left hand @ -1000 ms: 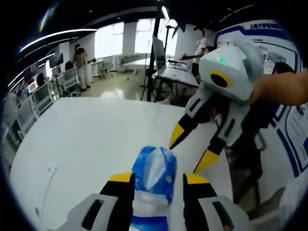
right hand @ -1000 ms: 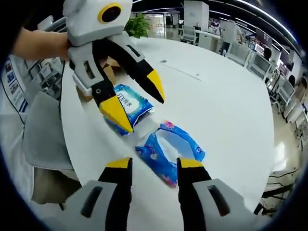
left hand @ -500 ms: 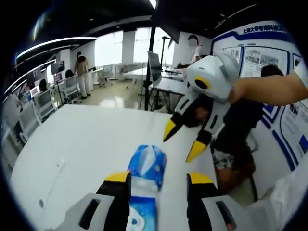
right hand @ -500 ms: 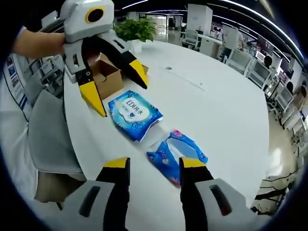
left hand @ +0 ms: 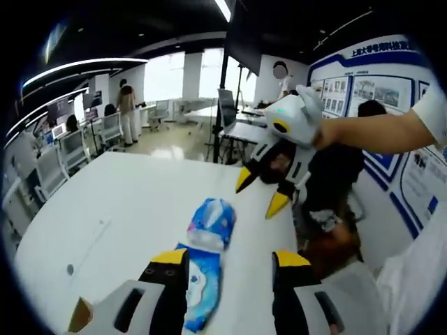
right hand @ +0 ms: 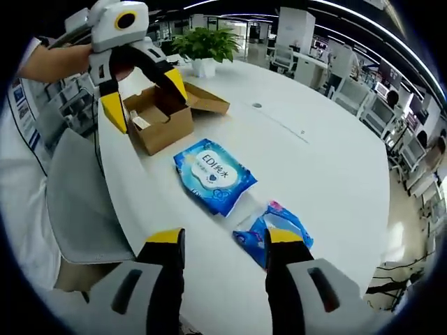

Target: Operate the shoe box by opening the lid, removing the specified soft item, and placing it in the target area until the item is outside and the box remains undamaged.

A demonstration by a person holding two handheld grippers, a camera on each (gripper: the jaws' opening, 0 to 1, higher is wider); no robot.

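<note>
with both sets of jaws spread and holding nothing, the work now looks like tidying the finish rather than grasping. in the right gripper view the right gripper [right hand: 222, 244] hangs over the near table edge, its yellow tips apart, and just beyond them lies the small pack [right hand: 274, 230], blue with a floral print. past that, close beside it, rests the wipes pack [right hand: 214, 176], flat on the white table [right hand: 314, 139]. farther off stands the box [right hand: 164, 118], lid flaps open, cardboard looking sound, with the left gripper [right hand: 143, 94] hovering wide open above it. in the left gripper view the left gripper [left hand: 227, 269] frames the wipes pack [left hand: 199, 293] and the small pack [left hand: 211, 223], while the right gripper [left hand: 260, 192] floats open above the far edge. both soft items seem to be out, so the wise move is to lift both grippers well clear, avoid brushing the flaps, and leave the packs lying flat away from the table edge.
</note>
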